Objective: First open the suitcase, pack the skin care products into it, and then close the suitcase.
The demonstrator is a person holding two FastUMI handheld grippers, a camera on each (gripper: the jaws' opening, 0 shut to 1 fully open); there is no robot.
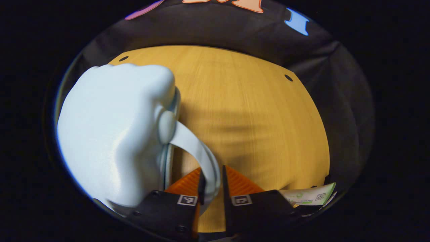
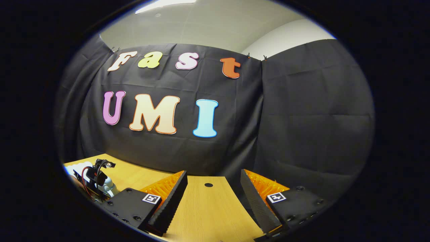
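From my seat the left gripper view looks warm and fairly bright: the wooden table (image 1: 255, 111) glows evenly, with a soft broad shadow across its middle running toward 3 o'clock. The pale suitcase (image 1: 114, 134) at 9 o'clock carries a gentle sheen, not blown out, and its outline is slightly soft. Straight lines bow hard near the rim, and brightness falls off there. In the right gripper view I see a ceiling light (image 2: 164, 4) at 12 o'clock, glaring white. The cloth wall (image 2: 302, 111) stays dim yet sharp, creases readable.
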